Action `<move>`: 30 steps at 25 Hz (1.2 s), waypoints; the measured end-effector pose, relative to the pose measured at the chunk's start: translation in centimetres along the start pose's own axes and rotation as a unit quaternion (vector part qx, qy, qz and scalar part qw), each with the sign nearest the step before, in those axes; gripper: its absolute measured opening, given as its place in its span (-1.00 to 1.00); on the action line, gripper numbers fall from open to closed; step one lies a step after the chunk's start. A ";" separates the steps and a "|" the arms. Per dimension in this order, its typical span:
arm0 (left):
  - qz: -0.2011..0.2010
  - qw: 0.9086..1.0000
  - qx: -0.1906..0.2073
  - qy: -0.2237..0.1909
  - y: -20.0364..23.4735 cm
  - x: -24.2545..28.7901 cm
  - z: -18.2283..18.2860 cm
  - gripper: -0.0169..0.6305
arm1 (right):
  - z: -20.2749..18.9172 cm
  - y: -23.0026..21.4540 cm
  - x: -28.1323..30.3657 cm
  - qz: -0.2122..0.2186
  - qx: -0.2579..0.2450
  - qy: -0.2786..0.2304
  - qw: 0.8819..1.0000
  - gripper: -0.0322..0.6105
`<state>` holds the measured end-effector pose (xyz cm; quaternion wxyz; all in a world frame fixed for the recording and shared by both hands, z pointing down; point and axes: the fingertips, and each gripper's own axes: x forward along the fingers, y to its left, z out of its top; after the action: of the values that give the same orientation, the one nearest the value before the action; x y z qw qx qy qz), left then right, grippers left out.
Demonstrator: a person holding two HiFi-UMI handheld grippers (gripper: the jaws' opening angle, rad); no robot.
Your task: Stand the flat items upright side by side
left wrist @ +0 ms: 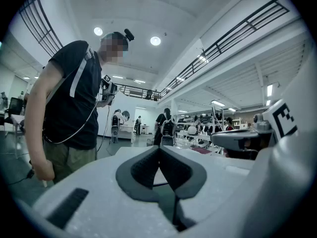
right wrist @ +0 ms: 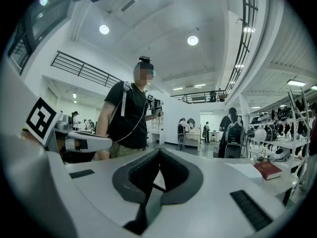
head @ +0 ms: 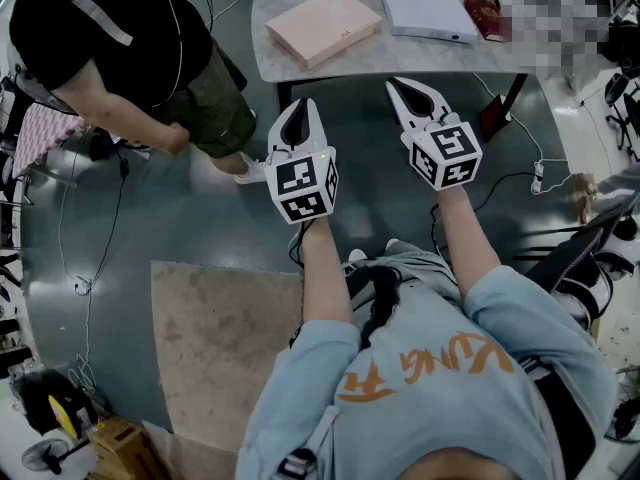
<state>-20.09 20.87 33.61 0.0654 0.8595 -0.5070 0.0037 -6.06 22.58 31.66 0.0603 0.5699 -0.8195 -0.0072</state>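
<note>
Three flat items lie on the grey table ahead: a pink book at the left, a white book in the middle, a small dark red book at the right. The red book also shows in the right gripper view. My left gripper hovers short of the table's near edge, below the pink book, shut and empty. My right gripper reaches just to the table's near edge, below the white book, shut with nothing in it. Both grippers point level with tips touching.
A person in a black shirt stands at the left of the table. Cables trail over the grey floor at the right. A beige mat lies on the floor behind my left arm. Other people and shelves stand far off.
</note>
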 end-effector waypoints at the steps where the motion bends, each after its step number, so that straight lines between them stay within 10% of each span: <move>1: -0.001 1.000 0.000 0.001 0.0 0.0 -0.1 -0.92 | 0.0 0.0 0.0 -0.001 0.000 -0.001 1.000 -0.89; 30: -0.007 1.000 -0.029 -0.010 1.5 3.5 0.4 -0.92 | 1.6 -3.7 2.0 -0.025 -0.008 -0.009 1.000 -0.89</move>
<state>-19.71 17.04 33.59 0.0851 0.8606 -0.5017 -0.0198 -3.47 19.31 29.97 0.0573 0.5895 -0.8055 -0.0206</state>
